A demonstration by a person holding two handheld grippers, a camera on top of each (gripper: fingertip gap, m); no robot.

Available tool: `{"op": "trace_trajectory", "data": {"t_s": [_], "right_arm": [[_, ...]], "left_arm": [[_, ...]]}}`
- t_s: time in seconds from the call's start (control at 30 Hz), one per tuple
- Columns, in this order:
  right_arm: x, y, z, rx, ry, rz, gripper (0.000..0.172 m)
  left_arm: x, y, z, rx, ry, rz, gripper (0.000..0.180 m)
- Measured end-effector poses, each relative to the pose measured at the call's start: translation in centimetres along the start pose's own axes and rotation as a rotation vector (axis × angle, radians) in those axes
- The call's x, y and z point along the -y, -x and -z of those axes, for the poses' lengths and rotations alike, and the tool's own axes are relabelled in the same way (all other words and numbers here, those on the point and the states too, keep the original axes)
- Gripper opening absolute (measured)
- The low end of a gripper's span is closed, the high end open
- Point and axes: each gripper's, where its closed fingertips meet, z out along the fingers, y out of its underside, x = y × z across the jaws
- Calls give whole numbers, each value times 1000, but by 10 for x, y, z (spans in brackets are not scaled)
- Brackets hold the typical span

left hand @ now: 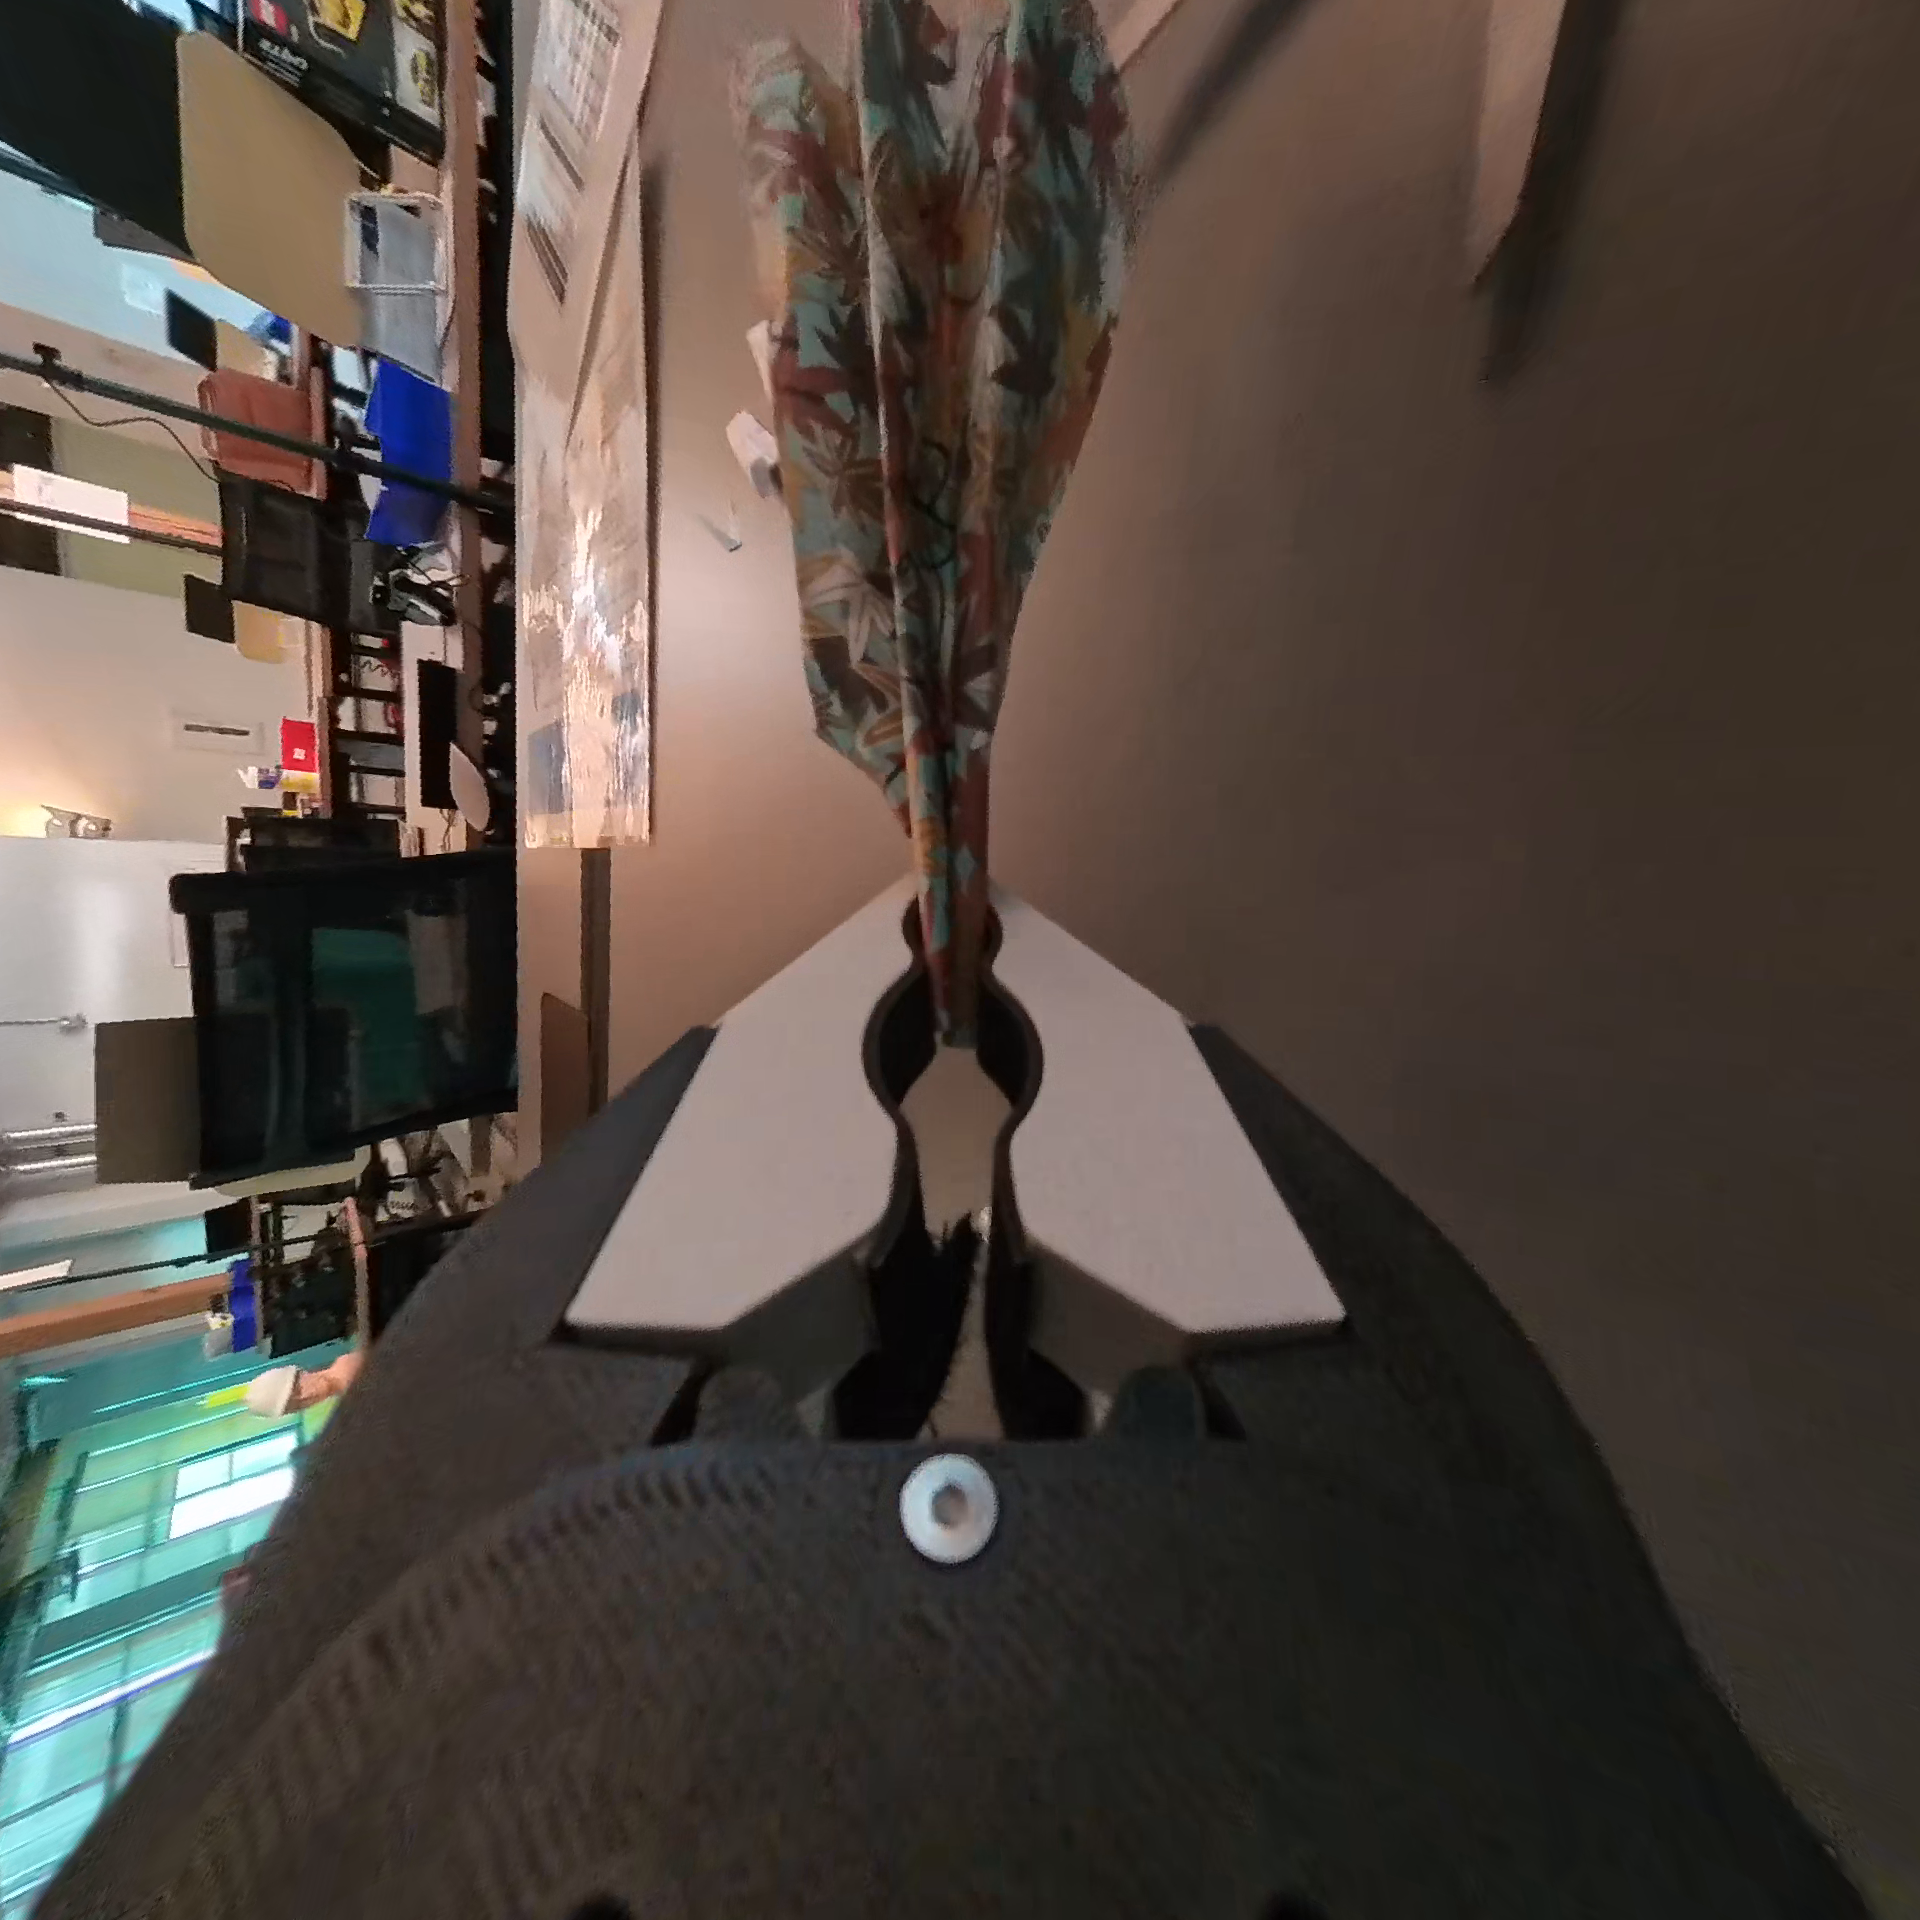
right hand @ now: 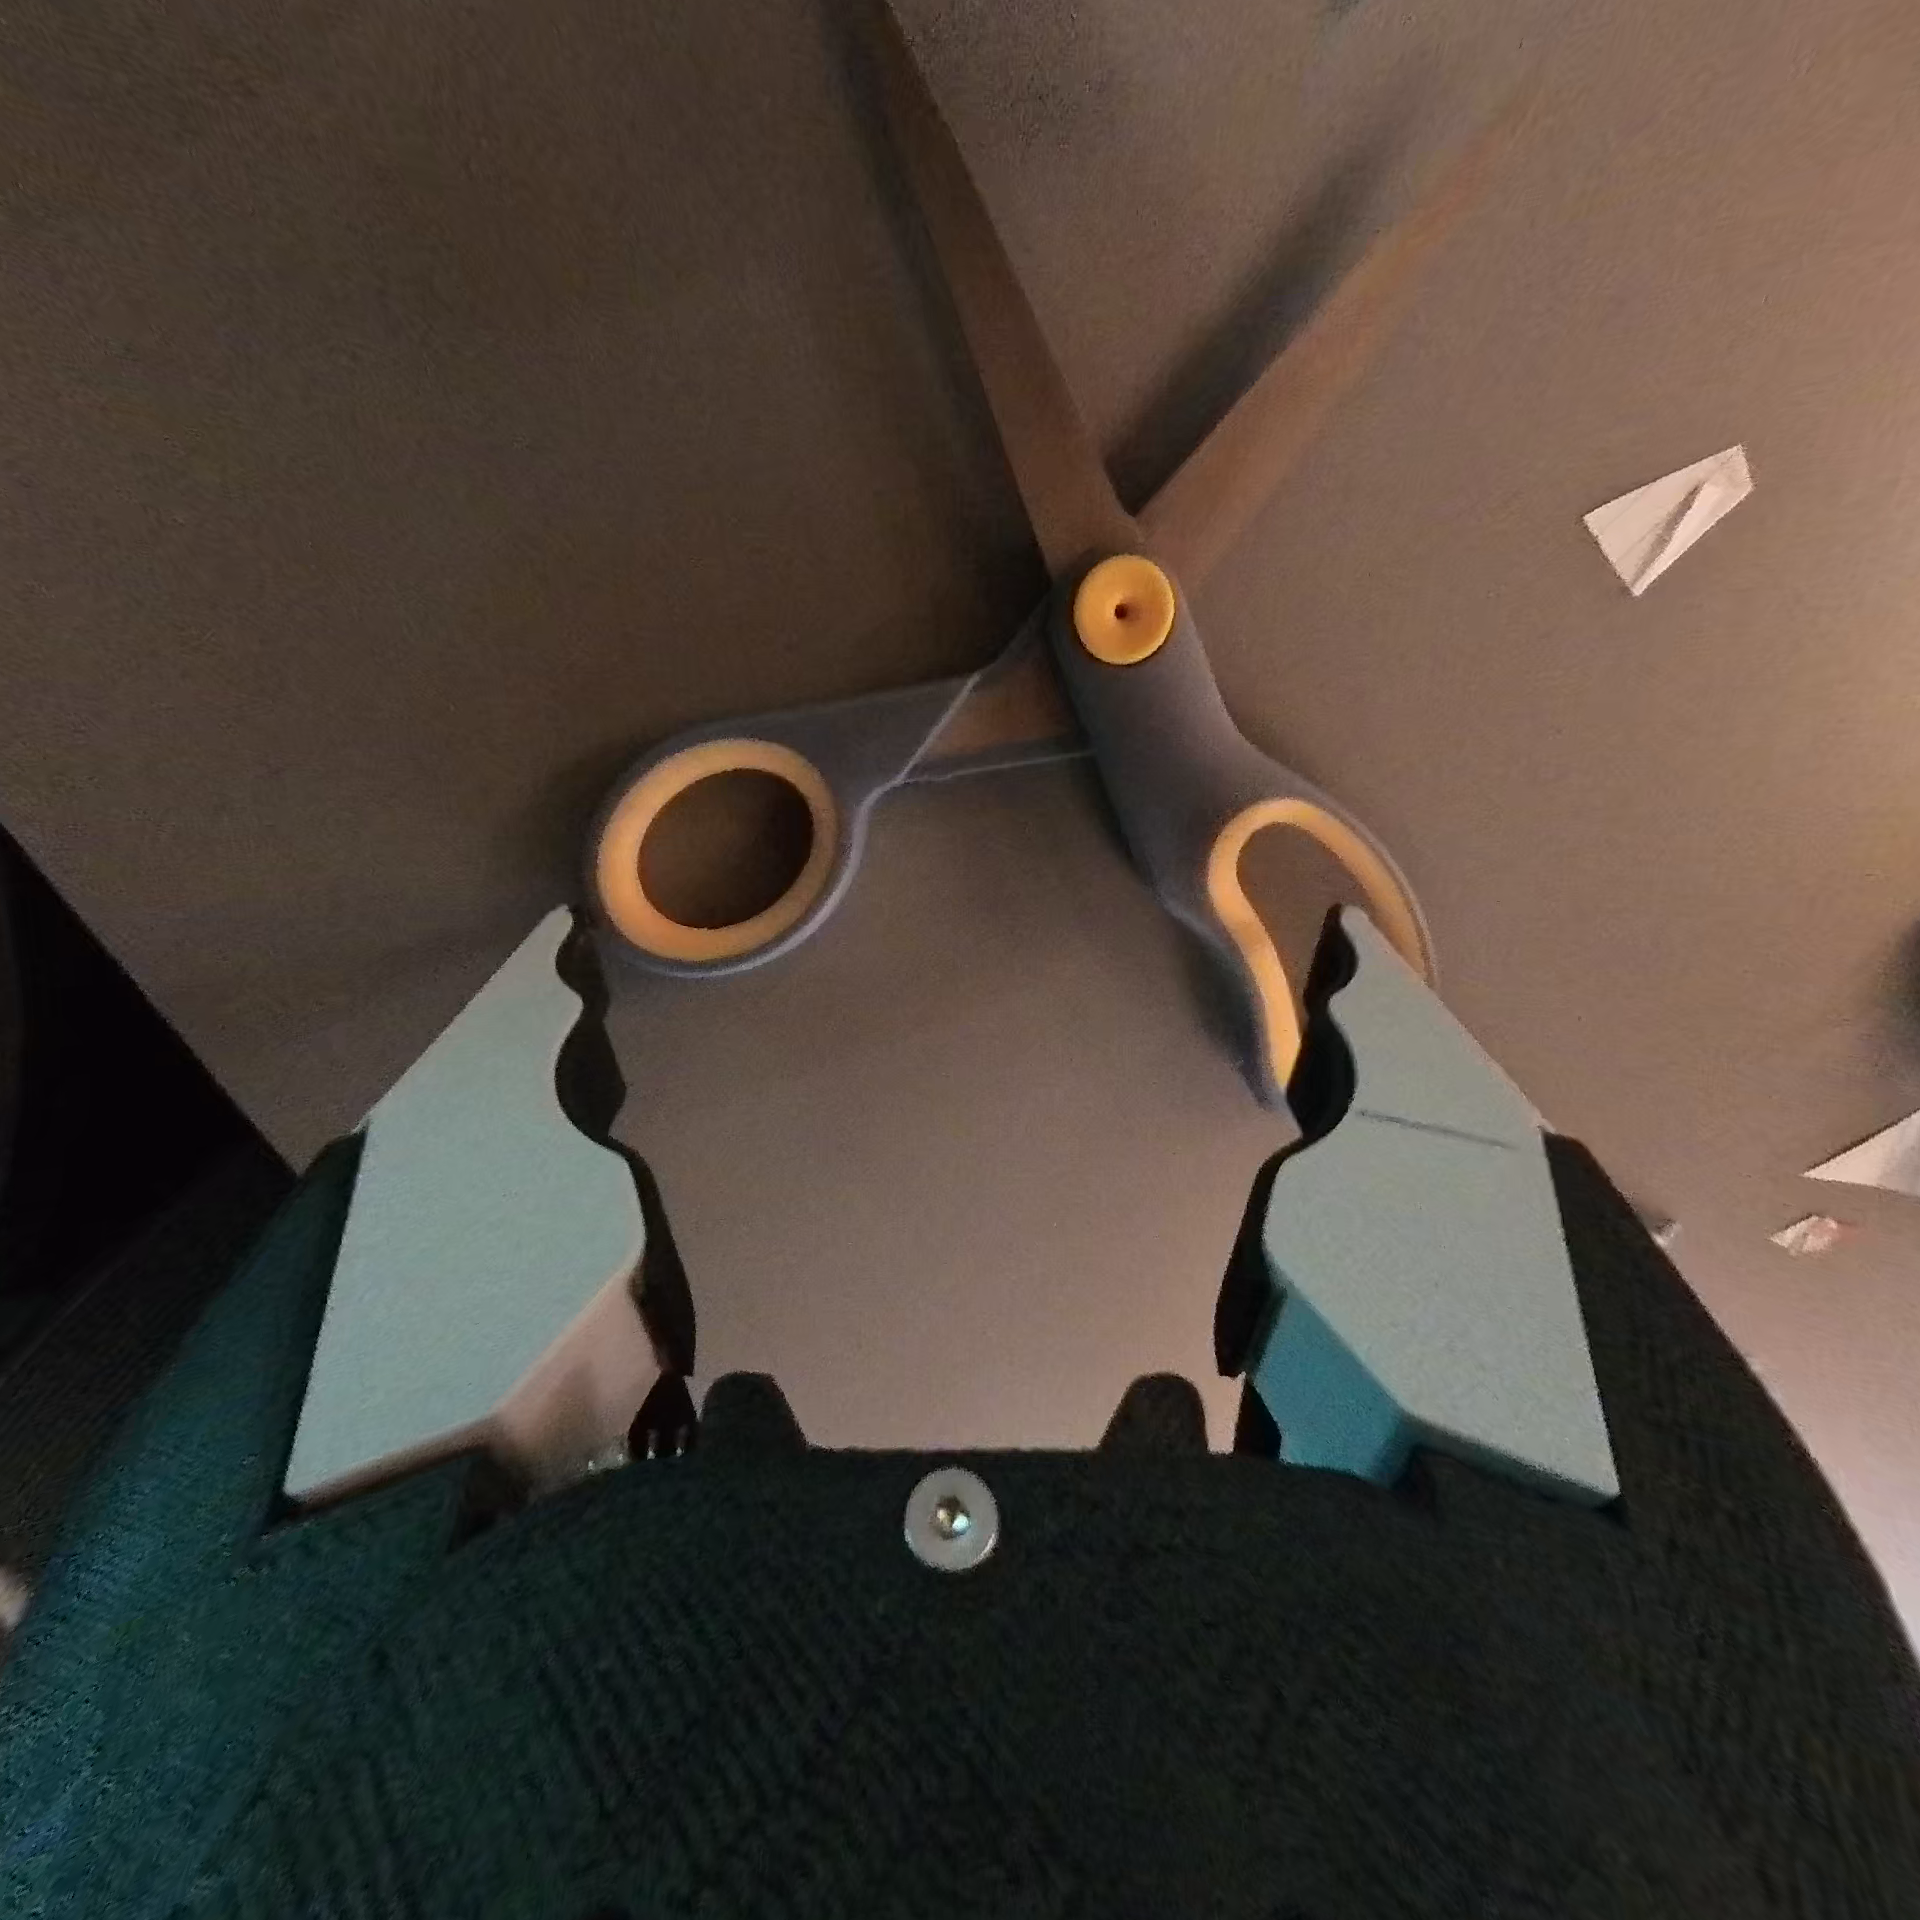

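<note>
My left gripper (left hand: 951,904) is shut on a bunched corner of a leaf-patterned cloth (left hand: 935,416) in teal, red and brown, which stretches away from the fingertips over the brown table (left hand: 1351,727). In the right wrist view, grey scissors with orange-lined handles (right hand: 1122,613) lie spread wide open on the table (right hand: 416,416). My right gripper (right hand: 956,925) is wide open. Its left fingertip (right hand: 551,935) sits at the outer edge of the round ring (right hand: 717,852), and its right fingertip (right hand: 1361,935) overlaps the larger loop (right hand: 1309,862). The pads do not press on the handles.
White paper scraps (right hand: 1668,514) lie on the table to the right of the scissors, and small white bits (left hand: 753,447) lie beside the cloth. A clear plastic sheet (left hand: 592,623) and cluttered shelves (left hand: 343,623) lie beyond the table edge in the left wrist view.
</note>
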Motion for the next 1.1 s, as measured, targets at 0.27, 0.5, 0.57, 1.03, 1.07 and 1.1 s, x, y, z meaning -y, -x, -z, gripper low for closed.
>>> {"op": "trace_trajectory", "data": {"t_s": [0.27,0.5,0.57,1.03,1.07,1.1], "right_arm": [[-5,0,7,61,-44,-72,113],[3,-3,15,68,-169,-122,111],[4,-2,15,55,-190,-118,111],[-13,-10,40,83,-226,-109,111],[-14,-11,40,84,-232,-110,111],[-15,-13,39,86,-238,-110,111]], "left_arm": [[-8,-5,-1,-12,46,-72,0],[-17,-13,0,-12,80,-231,0],[-15,-15,-1,3,71,-272,1],[-21,-30,47,-160,22,71,87],[-19,-35,53,-209,5,132,96],[-16,-40,60,-257,-15,195,104]]}}
